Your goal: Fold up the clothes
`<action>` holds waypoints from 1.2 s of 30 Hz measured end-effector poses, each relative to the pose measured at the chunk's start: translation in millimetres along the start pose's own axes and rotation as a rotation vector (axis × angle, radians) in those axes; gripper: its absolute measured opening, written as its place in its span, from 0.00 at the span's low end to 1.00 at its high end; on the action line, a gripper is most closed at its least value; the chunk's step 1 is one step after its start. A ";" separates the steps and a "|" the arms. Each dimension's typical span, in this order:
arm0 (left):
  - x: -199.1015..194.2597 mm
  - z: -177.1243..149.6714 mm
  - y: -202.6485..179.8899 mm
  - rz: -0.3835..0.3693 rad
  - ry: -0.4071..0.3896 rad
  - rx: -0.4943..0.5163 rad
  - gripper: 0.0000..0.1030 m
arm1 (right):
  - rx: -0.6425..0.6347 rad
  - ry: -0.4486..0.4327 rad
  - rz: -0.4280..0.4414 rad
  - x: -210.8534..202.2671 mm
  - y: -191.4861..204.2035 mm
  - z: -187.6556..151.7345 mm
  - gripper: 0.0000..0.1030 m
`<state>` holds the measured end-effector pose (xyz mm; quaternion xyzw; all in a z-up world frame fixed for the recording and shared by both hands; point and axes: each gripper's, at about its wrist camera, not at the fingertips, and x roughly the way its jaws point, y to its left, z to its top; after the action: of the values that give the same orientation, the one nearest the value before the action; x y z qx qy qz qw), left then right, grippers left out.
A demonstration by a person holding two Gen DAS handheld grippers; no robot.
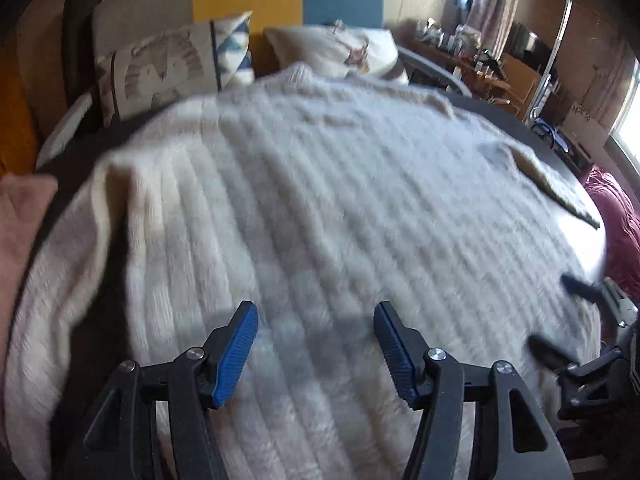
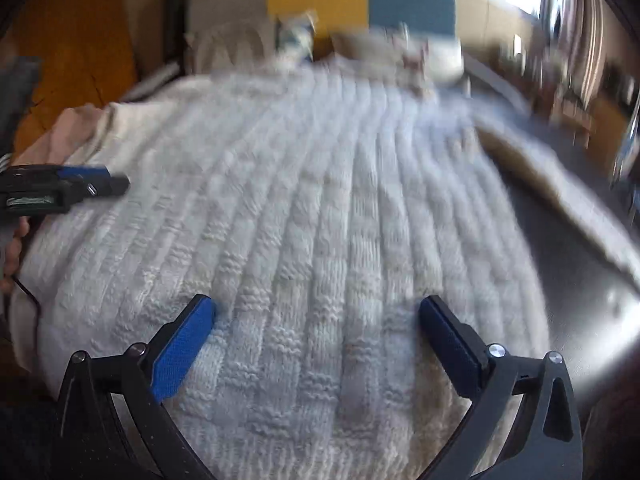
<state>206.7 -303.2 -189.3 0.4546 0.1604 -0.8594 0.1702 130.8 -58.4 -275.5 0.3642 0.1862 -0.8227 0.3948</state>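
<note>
Blue-padded fingers (image 1: 240, 344) of the left gripper (image 1: 316, 350) stand spread, tilted down over the cream knitted sweater (image 1: 320, 208), pinching nothing. Beside it, the right gripper (image 2: 316, 340) hovers likewise, spread wide. That sweater lies flat on a dark table (image 2: 580, 280), cushions (image 1: 168, 68) beyond.

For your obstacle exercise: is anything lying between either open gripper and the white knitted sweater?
Nothing visible. The left gripper and right gripper both hang open directly over the bare sweater.
</note>
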 end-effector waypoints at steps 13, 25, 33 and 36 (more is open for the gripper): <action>-34.9 -47.4 11.9 0.048 -0.071 0.050 0.60 | 0.047 -0.023 -0.008 -11.0 30.6 -21.0 1.00; -58.5 -53.0 9.3 0.073 -0.088 -0.002 0.60 | 0.073 0.029 0.018 -22.1 25.8 -13.6 1.00; -46.4 -23.8 -35.4 0.003 -0.087 0.045 0.60 | 0.034 0.016 0.027 -11.3 40.2 -5.9 1.00; -18.3 -30.6 -31.9 0.016 -0.010 0.006 0.61 | 0.013 -0.015 0.018 -7.4 41.2 -15.1 1.00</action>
<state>224.7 -259.0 -186.5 0.4522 0.1537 -0.8607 0.1764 173.1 -71.2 -280.8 0.3622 0.1749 -0.8230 0.4011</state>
